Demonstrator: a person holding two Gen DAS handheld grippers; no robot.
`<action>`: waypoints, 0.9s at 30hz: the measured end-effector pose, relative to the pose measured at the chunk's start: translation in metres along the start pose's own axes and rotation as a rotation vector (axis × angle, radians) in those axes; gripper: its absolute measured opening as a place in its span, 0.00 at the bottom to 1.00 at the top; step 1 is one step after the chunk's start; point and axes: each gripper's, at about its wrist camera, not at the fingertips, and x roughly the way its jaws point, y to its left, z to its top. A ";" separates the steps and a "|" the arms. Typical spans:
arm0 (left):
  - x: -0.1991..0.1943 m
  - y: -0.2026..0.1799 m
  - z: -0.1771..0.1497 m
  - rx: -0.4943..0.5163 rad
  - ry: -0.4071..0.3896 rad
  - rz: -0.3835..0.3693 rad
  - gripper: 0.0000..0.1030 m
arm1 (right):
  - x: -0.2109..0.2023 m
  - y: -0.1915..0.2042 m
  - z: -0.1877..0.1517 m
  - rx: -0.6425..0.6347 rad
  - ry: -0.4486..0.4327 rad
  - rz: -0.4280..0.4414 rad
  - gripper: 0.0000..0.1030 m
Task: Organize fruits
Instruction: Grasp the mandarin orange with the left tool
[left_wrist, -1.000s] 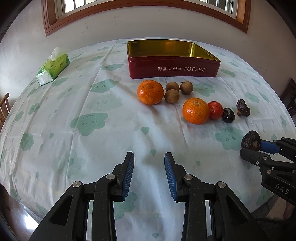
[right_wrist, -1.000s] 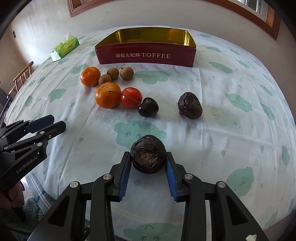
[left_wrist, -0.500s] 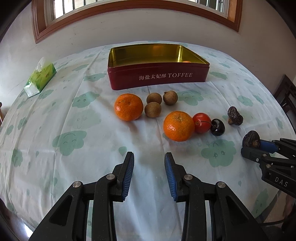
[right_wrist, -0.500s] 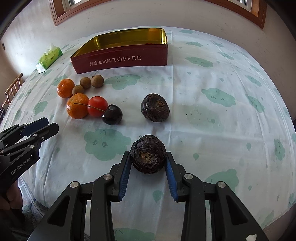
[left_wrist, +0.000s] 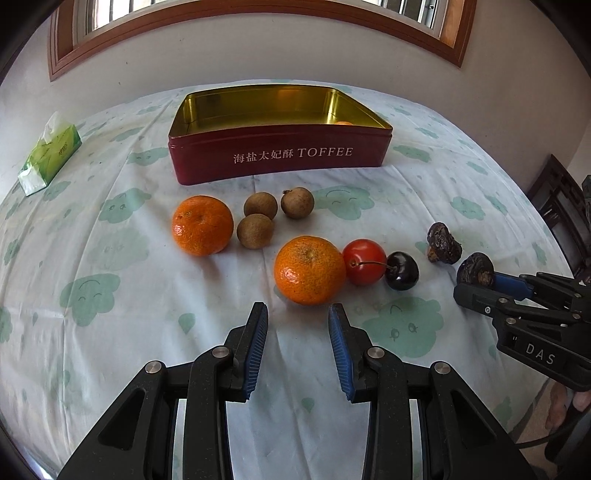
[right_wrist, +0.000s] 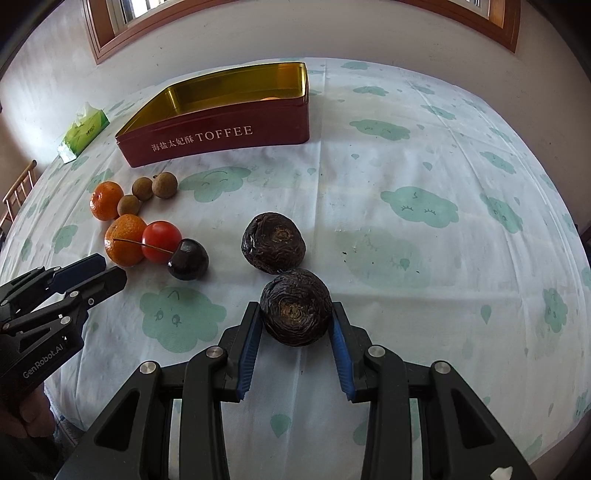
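Observation:
My right gripper (right_wrist: 295, 325) is shut on a dark wrinkled fruit (right_wrist: 295, 306), held just above the cloth next to a second dark wrinkled fruit (right_wrist: 273, 243). My left gripper (left_wrist: 298, 332) is open and empty, just short of an orange (left_wrist: 309, 269). Beside that orange lie a red tomato (left_wrist: 364, 261) and a dark cherry (left_wrist: 402, 270). Further back lie another orange (left_wrist: 202, 225) and three brown longans (left_wrist: 260, 206). The red TOFFEE tin (left_wrist: 280, 155) stands open behind them, with a bit of orange fruit showing inside.
A green tissue pack (left_wrist: 50, 153) lies at the far left of the round table with its cloud-print cloth (left_wrist: 110, 295). A dark wooden chair (left_wrist: 565, 206) stands at the right. The right gripper also shows in the left wrist view (left_wrist: 480, 280).
Both grippers have moved forward toward the fruits. The right gripper carried its dark fruit up close to the second dark fruit. The left gripper closed in on the near orange.

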 end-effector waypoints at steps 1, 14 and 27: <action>0.002 -0.001 0.000 0.001 0.003 -0.001 0.35 | 0.000 0.000 0.000 -0.002 -0.001 -0.001 0.33; 0.015 -0.006 0.014 0.000 -0.012 0.031 0.45 | 0.002 0.001 0.002 -0.014 -0.016 0.000 0.33; 0.019 -0.015 0.014 0.059 -0.030 0.081 0.41 | 0.003 0.002 0.004 -0.021 -0.019 -0.002 0.33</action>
